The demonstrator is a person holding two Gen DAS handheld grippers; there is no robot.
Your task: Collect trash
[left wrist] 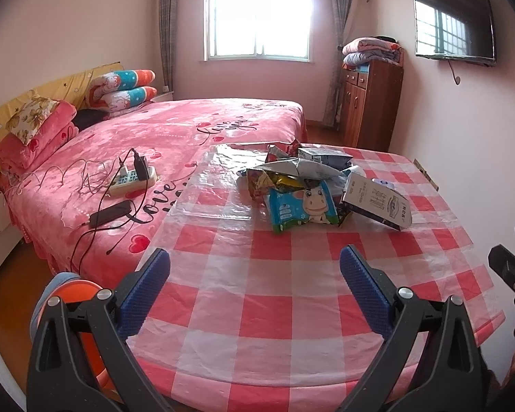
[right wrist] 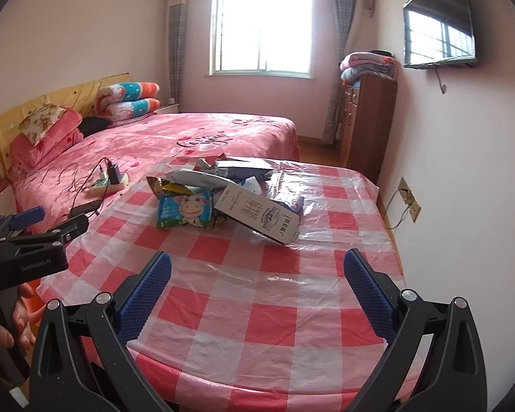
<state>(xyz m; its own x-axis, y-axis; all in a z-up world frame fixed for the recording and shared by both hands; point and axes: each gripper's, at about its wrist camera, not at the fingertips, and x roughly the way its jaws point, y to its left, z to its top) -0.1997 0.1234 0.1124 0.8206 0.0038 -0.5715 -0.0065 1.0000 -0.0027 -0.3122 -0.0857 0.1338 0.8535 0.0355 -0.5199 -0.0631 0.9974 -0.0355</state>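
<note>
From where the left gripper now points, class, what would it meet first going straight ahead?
Probably the blue cartoon-cow packet fronting the trash pile; only bare checked tablecloth lies before it. Depth is uncertain.

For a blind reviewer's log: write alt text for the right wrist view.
The open right gripper, its blue-padded fingers empty, hovers over a round table with a red-and-white checked plastic cloth, facing a heap of crumpled snack wrappers and cartons. A pink-covered bed lies behind.

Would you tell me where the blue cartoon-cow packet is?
The blue cartoon-cow packet lies at the pile's near edge on the checked table, left of the white carton.
</note>
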